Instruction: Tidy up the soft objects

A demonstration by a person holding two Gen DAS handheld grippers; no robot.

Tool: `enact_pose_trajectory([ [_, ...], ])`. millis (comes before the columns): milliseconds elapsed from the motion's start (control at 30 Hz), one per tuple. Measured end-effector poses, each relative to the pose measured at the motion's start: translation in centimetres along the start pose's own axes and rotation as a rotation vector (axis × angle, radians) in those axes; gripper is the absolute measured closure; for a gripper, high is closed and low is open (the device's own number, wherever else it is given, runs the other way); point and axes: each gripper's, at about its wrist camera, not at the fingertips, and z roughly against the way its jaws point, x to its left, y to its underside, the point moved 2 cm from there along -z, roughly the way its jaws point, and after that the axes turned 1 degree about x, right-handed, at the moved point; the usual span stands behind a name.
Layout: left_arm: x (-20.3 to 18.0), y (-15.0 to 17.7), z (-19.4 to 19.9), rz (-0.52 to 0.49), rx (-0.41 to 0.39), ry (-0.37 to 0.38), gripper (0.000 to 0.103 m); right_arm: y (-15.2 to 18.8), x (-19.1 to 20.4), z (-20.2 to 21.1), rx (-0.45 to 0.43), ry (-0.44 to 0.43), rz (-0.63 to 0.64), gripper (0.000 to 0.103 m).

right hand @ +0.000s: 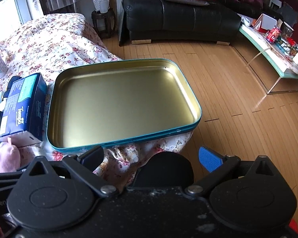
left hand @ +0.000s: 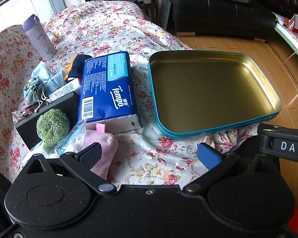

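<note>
Tissues in a blue Tempo pack [left hand: 107, 91] lay on the floral cloth [left hand: 149, 158], just left of a shallow tin tray [left hand: 276, 99] with a gold inside and teal rim, nothing in it. The pack's near end touched a pink soft toy [left hand: 107, 148] that rested against the left gripper's [left hand: 149, 154] black finger pad [left hand: 91, 154]. Crinkled clear plastic wrap [left hand: 73, 136] sat beside the toy, and a green knitted ball [left hand: 52, 127] perched on a black box [left hand: 67, 103]. Behind these huddled a pale drawstring pouch [left hand: 33, 89], a white carton [left hand: 65, 89], light blue cloth [left hand: 41, 71] and a dark navy and orange soft item [left hand: 77, 65]. A lilac bottle [left hand: 38, 36] stood upright farther back.

The left gripper's jaws stood wide apart, holding nothing, low over the cloth in front of the tray. The right gripper [right hand: 151, 156] also had its jaws spread and empty, near the tray's front rim, with the table's edge and wooden floor [right hand: 238, 103] beyond. A black sofa [right hand: 178, 19] and a cluttered glass table [right hand: 278, 63] stood well apart.
</note>
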Motion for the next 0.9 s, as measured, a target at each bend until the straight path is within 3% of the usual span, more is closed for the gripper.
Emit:
enact_pose_trajectory([
  [900, 0.18, 0.32, -0.34, 0.006, 0.009, 0.002, 0.004, 0.09, 0.17, -0.41, 0.022, 0.0, -0.005, 0.001],
])
